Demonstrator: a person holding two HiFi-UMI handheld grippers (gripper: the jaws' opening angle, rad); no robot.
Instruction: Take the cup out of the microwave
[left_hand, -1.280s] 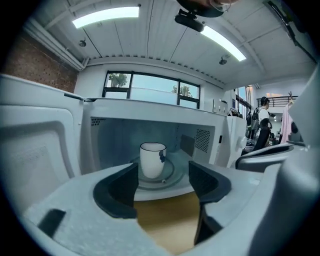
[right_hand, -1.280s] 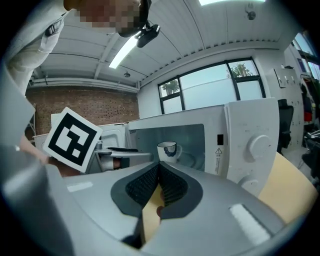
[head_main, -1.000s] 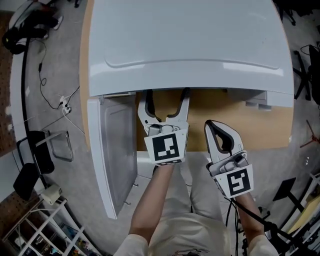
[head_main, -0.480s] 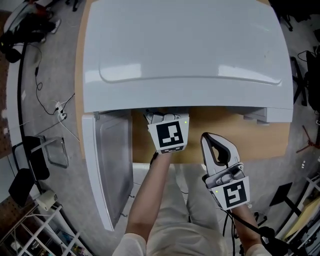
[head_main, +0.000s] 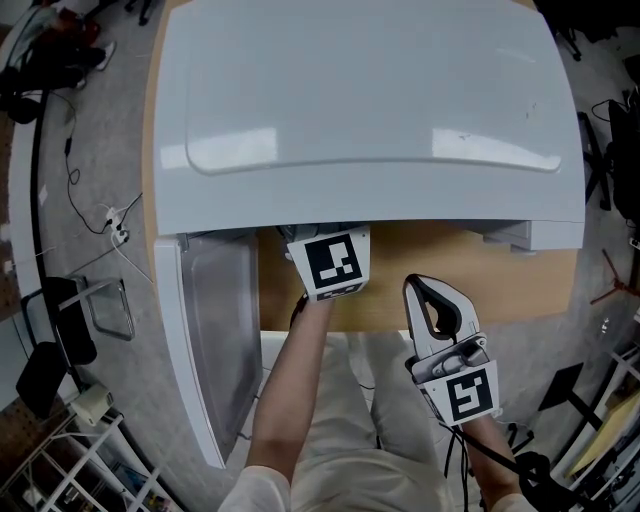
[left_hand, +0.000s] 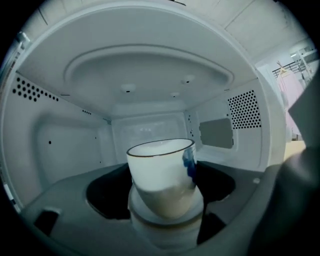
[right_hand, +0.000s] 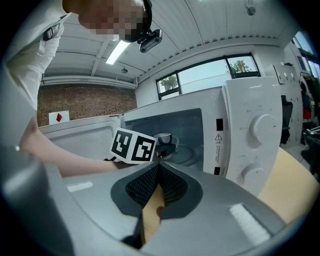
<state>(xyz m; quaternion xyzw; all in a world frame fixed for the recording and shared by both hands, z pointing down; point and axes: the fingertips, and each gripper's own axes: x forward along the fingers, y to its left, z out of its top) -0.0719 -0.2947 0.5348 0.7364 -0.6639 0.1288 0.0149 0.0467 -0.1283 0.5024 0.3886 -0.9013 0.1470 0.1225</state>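
Note:
A white cup (left_hand: 162, 182) with a dark rim and a blue mark stands on a pale round base inside the white microwave (head_main: 370, 110). My left gripper (left_hand: 160, 200) reaches into the cavity. Its jaws are closing with the cup between them, and a dark gap still shows on each side of the cup. In the head view only the left gripper's marker cube (head_main: 330, 262) shows, since the jaws are hidden under the microwave's top. My right gripper (head_main: 432, 290) hovers shut in front of the microwave with nothing in it. In the right gripper view the cup (right_hand: 163, 138) shows beyond the cube.
The microwave door (head_main: 215, 340) stands swung open to the left of my left arm. The control panel with two knobs (right_hand: 260, 130) is to the right of the cavity. The microwave rests on a wooden table (head_main: 500, 285). Cables and a chair are on the floor at left.
My left gripper has moved forward into the microwave, so its jaws have gone out of sight under the top in the head view. The right gripper has stayed where it was.

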